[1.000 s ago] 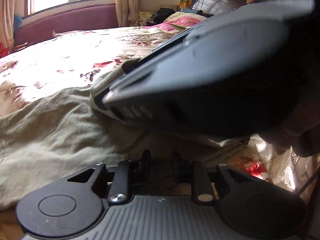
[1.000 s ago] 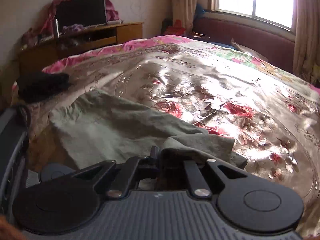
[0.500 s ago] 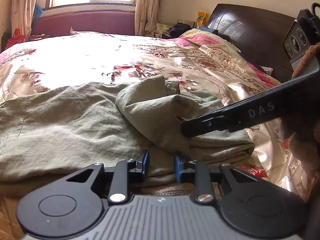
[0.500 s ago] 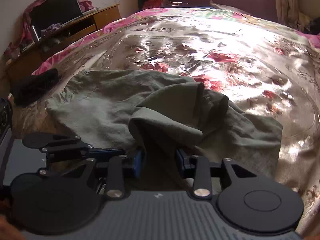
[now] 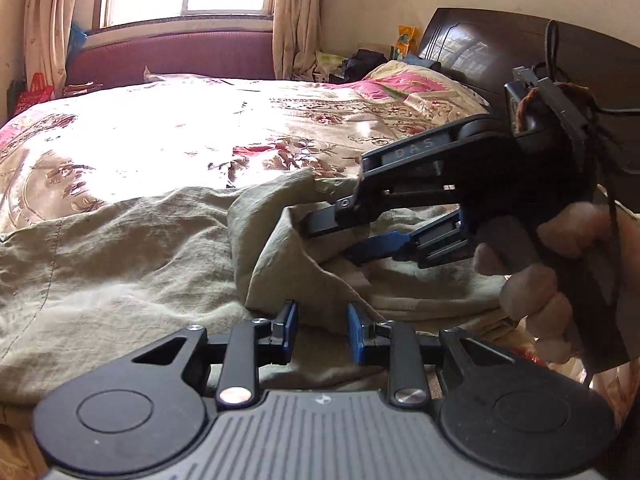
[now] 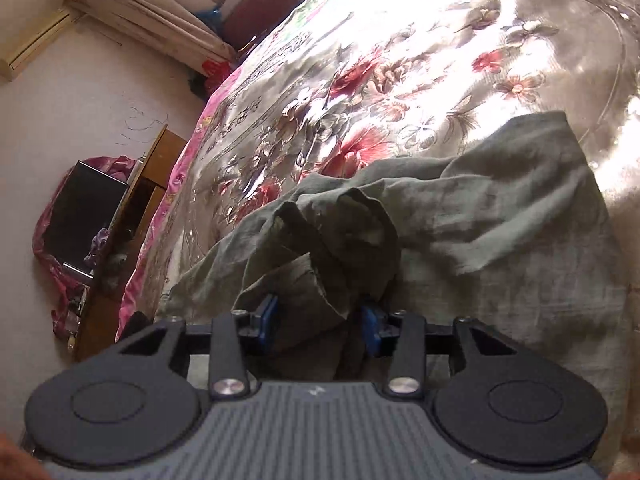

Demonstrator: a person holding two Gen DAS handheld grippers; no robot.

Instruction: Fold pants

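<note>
The olive-green pants point(image 5: 120, 252) lie on the floral bedspread, with a bunched fold point(image 5: 280, 248) raised in the middle. My left gripper point(image 5: 321, 334) is open, its blue pads apart at the near edge of the cloth with a point of fabric between them. My right gripper point(image 5: 324, 240) comes in from the right, held by a hand, its jaws apart around the bunched fold. In the right wrist view my right gripper point(image 6: 318, 322) is open with crumpled pants cloth point(image 6: 320, 248) between the pads.
The floral bedspread point(image 5: 160, 132) covers a wide bed. A dark headboard point(image 5: 500, 48) is at the right, a window with a maroon sill bench point(image 5: 172, 56) behind. A wooden cabinet with a dark screen point(image 6: 88, 216) stands beside the bed.
Both grippers have opened wider. The right gripper has rolled onto its side and lifted a little, and the bunched fold has loosened from its jaws.
</note>
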